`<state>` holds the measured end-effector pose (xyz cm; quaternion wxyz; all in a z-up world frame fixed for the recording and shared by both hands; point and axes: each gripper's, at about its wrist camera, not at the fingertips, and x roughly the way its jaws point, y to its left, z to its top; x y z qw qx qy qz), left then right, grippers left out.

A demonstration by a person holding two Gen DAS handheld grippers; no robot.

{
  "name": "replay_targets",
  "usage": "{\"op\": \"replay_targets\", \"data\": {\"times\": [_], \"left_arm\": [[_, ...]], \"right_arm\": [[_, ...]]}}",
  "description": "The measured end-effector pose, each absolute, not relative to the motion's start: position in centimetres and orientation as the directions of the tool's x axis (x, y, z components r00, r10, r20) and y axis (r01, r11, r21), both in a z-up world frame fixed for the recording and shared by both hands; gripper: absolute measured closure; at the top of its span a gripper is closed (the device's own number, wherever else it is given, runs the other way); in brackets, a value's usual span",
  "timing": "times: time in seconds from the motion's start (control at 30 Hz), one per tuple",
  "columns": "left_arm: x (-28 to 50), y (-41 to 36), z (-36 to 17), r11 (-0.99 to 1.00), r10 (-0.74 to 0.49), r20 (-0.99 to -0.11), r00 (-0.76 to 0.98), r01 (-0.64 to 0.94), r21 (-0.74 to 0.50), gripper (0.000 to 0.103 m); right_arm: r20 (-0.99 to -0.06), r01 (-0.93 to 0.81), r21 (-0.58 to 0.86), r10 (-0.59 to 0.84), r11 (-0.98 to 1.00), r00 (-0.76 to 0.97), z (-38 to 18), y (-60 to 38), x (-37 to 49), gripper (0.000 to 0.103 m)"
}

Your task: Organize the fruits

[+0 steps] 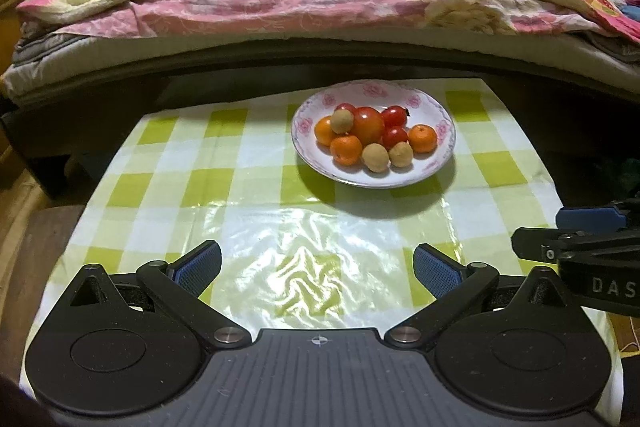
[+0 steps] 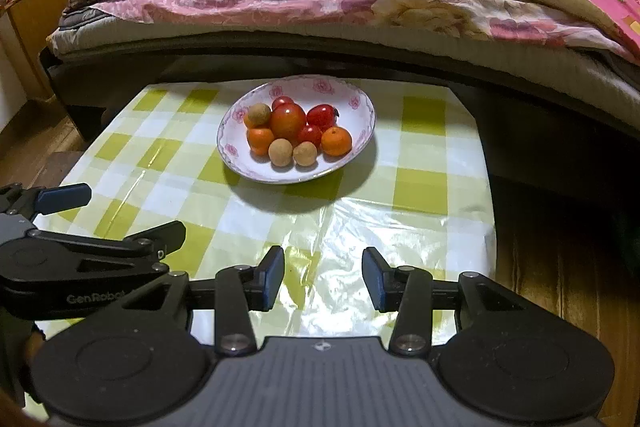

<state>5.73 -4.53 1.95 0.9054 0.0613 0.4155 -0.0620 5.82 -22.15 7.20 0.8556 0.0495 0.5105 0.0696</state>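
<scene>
Behind the low desk (image 1: pixel 192 163) a bed (image 1: pixel 320 7) heaped with pink and cream quilts fills the back of the room, and a green-and-white checked plastic cloth (image 2: pixel 420 155) covers the desk top, glaring where the lamp strikes it. Every fruit in view lies in one flowered white plate (image 1: pixel 436 163) toward the far side of the cloth: a large tomato (image 1: pixel 367 125) in the middle, smaller red tomatoes (image 1: pixel 394 115) behind and beside it, three small oranges (image 1: pixel 422 138) around the edge of the heap, and three tan, rough-skinned longans (image 1: pixel 375 157), two at the near side and one perched at the left. Left tongs (image 1: pixel 316 269) hover wide apart over the near cloth, holding nothing; right tongs (image 2: pixel 323 279) are parted too, more narrowly, and bare. Gathered like this, the fruit would suit either a finished tidy-up or a mixed heap waiting to be sorted by kind; I cannot tell which. Whoever does reach in would do well to come from above on an outer piece, since the fruits touch one another, are round and smooth, and would roll at a nudge; the tomatoes look soft and want a gentle squeeze.
</scene>
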Motion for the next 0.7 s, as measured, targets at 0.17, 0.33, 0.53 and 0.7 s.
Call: {"op": "replay_targets", "data": {"times": [0.17, 0.33, 0.53, 0.7], "left_arm": [[4.8, -4.5, 1.8, 0.985, -0.068, -0.767, 0.638, 0.166, 0.051, 0.0], [4.2, -4.3, 1.4, 0.986, -0.061, -0.776, 0.628, 0.158, 0.05, 0.0], [3.3, -4.2, 1.5, 0.986, -0.084, -0.782, 0.618, 0.164, 0.024, 0.0], [2.7, -3.8, 1.1, 0.987, -0.089, -0.795, 0.601, 0.16, 0.01, 0.0]], "right_arm": [[-0.869, -0.069, 0.158, 0.172, 0.985, 0.463, 7.3, -22.1, 4.9, 0.058], [-0.873, -0.073, 0.163, 0.179, 0.984, 0.455, 7.5, -21.8, 3.6, 0.058], [-0.877, -0.083, 0.174, 0.193, 0.981, 0.441, 7.6, -21.4, 2.3, 0.058], [-0.881, -0.086, 0.172, 0.192, 0.981, 0.432, 7.6, -21.1, 1.5, 0.058]]}}
